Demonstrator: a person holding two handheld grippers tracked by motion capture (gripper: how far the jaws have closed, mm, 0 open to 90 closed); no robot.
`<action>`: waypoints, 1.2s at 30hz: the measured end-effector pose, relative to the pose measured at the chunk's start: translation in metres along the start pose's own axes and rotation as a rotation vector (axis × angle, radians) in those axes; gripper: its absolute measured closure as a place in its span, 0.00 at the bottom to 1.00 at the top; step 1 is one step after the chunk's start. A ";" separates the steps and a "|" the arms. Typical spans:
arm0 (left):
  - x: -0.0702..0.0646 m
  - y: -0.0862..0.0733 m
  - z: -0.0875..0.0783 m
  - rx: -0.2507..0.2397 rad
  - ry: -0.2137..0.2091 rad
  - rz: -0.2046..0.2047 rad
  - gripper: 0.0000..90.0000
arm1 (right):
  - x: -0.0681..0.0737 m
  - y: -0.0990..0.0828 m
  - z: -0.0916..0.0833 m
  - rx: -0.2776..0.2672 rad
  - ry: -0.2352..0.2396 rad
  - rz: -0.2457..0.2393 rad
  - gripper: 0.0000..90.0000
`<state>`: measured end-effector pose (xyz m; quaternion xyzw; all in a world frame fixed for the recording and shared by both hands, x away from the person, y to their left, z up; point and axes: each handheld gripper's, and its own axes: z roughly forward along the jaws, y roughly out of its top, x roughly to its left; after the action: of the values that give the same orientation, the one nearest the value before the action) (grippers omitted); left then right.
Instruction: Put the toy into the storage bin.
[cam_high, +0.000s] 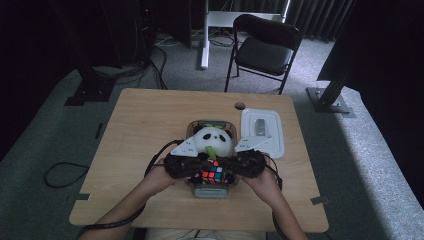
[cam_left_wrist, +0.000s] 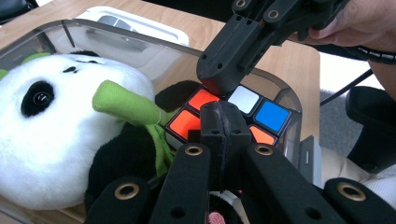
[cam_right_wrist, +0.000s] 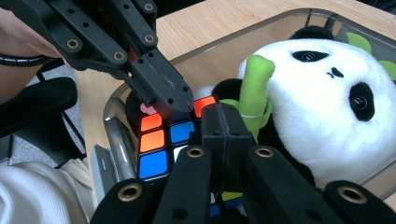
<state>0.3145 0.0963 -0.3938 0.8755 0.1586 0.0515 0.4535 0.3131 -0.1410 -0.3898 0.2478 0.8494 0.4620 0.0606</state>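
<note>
While both hand-held grippers press on it from above, the puzzle cube sits in the near end of the clear bin on the worktop, its black-framed orange, blue and white tiles beside a plush panda. Left hand-held gripper and right hand-held gripper have jaws pressed together, pinching nothing. The jaws and panda hide the cube's lower faces.

Ur L gripper + R gripper meeting tip to tip, jaws pressing fully together; ur forearms angling inward from below.
</note>
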 end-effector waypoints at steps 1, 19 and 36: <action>0.000 -0.001 0.001 0.005 -0.003 -0.001 1.00 | 0.001 0.000 0.001 0.007 0.003 -0.005 1.00; -0.001 0.002 0.023 0.161 0.034 0.113 1.00 | -0.002 -0.014 0.017 0.072 -0.011 0.040 1.00; 0.019 0.001 -0.004 -0.023 -0.066 -0.031 0.96 | 0.002 -0.003 -0.007 -0.020 -0.050 0.097 0.72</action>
<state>0.3322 0.1052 -0.3922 0.8690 0.1567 0.0175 0.4691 0.3075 -0.1465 -0.3882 0.2993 0.8299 0.4668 0.0618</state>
